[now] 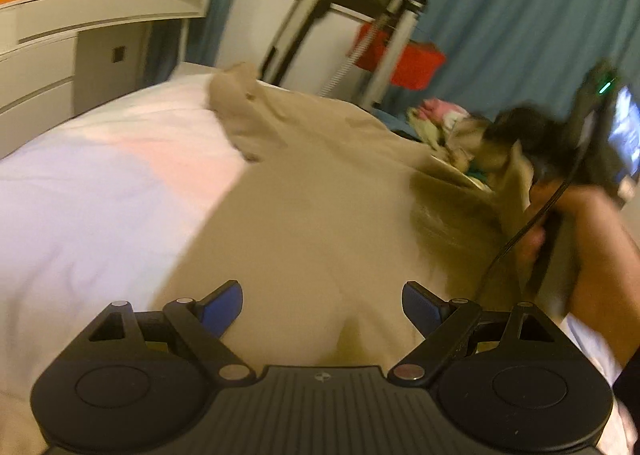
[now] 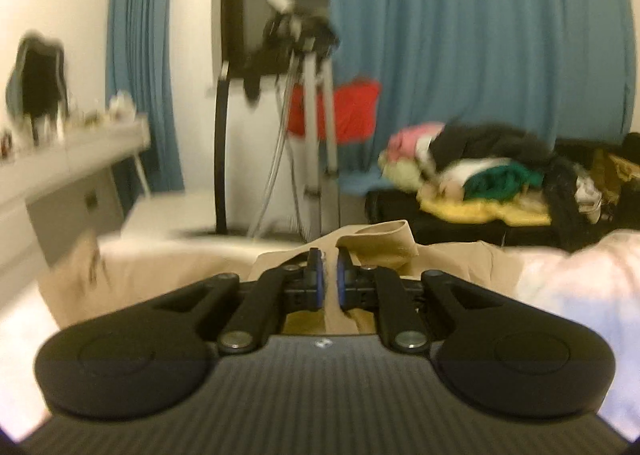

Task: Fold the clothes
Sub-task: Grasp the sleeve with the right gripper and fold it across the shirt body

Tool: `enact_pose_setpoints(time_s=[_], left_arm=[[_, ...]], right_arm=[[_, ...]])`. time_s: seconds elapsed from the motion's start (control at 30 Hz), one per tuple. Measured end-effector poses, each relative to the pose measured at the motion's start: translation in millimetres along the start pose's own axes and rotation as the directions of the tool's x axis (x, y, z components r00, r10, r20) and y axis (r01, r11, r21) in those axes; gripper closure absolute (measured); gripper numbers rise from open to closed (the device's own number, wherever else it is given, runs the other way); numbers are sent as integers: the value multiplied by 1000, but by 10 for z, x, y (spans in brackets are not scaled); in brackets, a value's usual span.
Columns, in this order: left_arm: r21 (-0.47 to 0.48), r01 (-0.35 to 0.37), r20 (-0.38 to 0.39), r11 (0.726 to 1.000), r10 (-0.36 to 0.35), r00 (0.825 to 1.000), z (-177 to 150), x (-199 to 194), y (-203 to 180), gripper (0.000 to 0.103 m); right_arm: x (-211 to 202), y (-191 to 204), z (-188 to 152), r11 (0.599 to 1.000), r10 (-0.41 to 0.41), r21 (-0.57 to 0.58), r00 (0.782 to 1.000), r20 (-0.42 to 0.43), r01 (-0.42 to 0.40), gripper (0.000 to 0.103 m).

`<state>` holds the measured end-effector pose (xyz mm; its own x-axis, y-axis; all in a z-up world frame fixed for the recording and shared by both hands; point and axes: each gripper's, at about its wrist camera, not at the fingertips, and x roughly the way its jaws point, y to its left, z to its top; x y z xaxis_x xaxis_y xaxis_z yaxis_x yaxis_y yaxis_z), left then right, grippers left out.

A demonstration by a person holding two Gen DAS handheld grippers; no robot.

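Note:
A tan garment (image 1: pixel 320 191) lies spread across the white bed (image 1: pixel 100 183). My left gripper (image 1: pixel 322 305) hovers low over its near part, jaws wide apart with nothing between the blue pads (image 1: pixel 224 307). In the left wrist view my right gripper (image 1: pixel 516 143) is at the right, blurred, lifting an edge of the tan cloth, with a hand (image 1: pixel 576 215) on its handle. In the right wrist view my right gripper (image 2: pixel 329 275) is shut on a fold of the tan garment (image 2: pixel 380 245), which bunches up past the fingertips.
A pile of mixed clothes (image 2: pixel 480 175) lies on a dark surface beyond the bed. A tripod (image 2: pixel 316 111) and something red (image 2: pixel 352 107) stand before blue curtains (image 2: pixel 480 35). A white dresser (image 1: pixel 60 51) with clutter is at the left. A cable (image 1: pixel 520 231) hangs from the right gripper.

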<state>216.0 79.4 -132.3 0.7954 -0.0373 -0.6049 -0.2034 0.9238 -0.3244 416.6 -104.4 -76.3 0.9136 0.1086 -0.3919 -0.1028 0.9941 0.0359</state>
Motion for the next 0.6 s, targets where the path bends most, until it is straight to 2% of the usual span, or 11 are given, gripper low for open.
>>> enact_pose_setpoints(time_s=[0.07, 0.1, 0.17, 0.23, 0.43, 0.6], left_arm=[[-3, -19, -8, 1000, 19, 1000, 6, 27, 57, 14], [-3, -20, -11, 1000, 20, 1000, 6, 38, 74, 14], [3, -15, -15, 1000, 15, 1000, 7, 58, 87, 14], [31, 5, -11, 1000, -5, 1000, 13, 63, 43, 14], [121, 39, 4, 992, -40, 999, -70, -49, -153, 14], [170, 75, 1, 983, -76, 997, -155, -213, -283, 14]], right_arm=[[122, 53, -126, 1000, 22, 1, 998, -52, -22, 88], [83, 44, -155, 1000, 29, 5, 998, -57, -29, 81], [-162, -18, -161, 999, 39, 18, 999, -37, -38, 37], [-407, -80, -167, 998, 48, 31, 999, -17, -48, 23], [-1141, -267, -185, 995, 74, 69, 996, 45, -77, 22], [-2225, -527, -441, 987, 54, 147, 996, 70, -64, 22]])
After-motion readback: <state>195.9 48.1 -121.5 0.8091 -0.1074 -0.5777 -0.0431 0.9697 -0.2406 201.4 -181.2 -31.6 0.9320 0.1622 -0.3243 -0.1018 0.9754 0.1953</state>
